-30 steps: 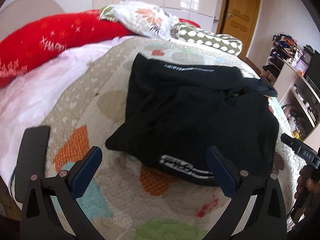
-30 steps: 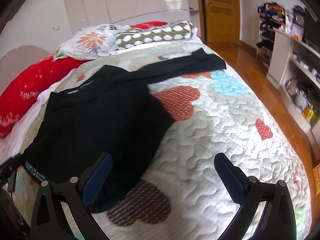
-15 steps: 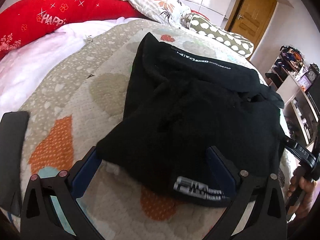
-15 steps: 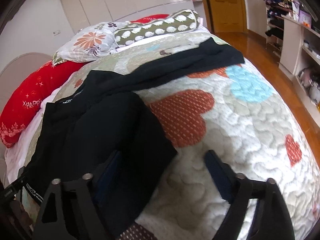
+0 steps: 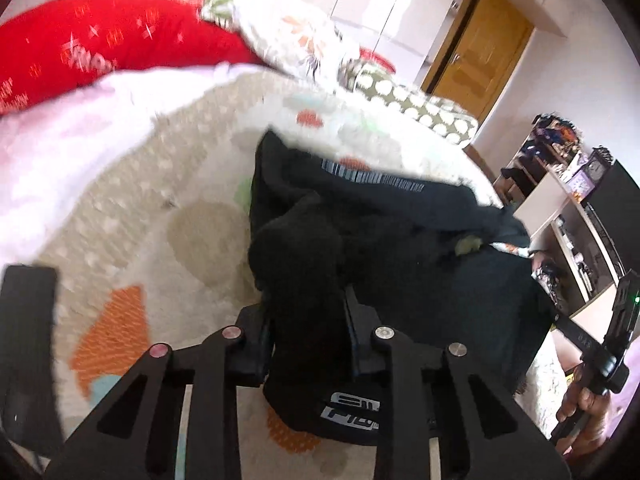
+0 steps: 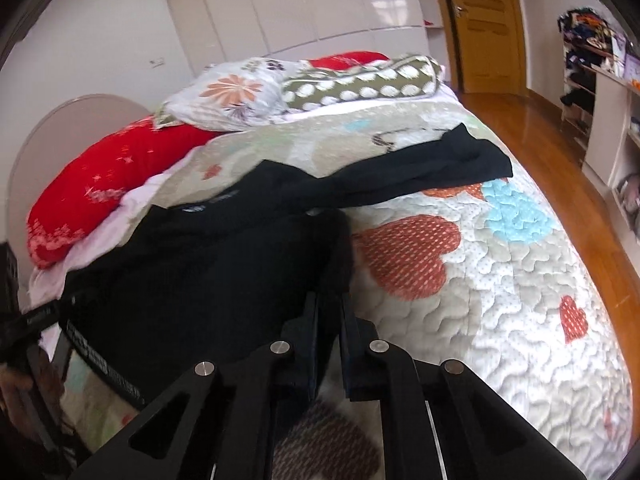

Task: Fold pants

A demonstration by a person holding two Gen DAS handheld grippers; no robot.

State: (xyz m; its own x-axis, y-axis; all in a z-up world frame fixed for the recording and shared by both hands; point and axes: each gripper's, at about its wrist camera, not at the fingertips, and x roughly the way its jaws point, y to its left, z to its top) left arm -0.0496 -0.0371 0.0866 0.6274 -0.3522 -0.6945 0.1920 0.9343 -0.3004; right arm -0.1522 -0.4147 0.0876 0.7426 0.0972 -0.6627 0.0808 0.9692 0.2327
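Left claw (image 5: 306,312): fingers drawn together, clamped on a bunched fold of the black pants (image 5: 400,264) near a hem with white printed lettering, too cut off to read. Pants lie on the quilt (image 6: 500,280) of the bed, one leg trailing toward the far side. Waistband print is blurred, unreadable. Right claw (image 6: 329,320): fingers nearly together, pinching the pants' edge where it meets a red heart patch.
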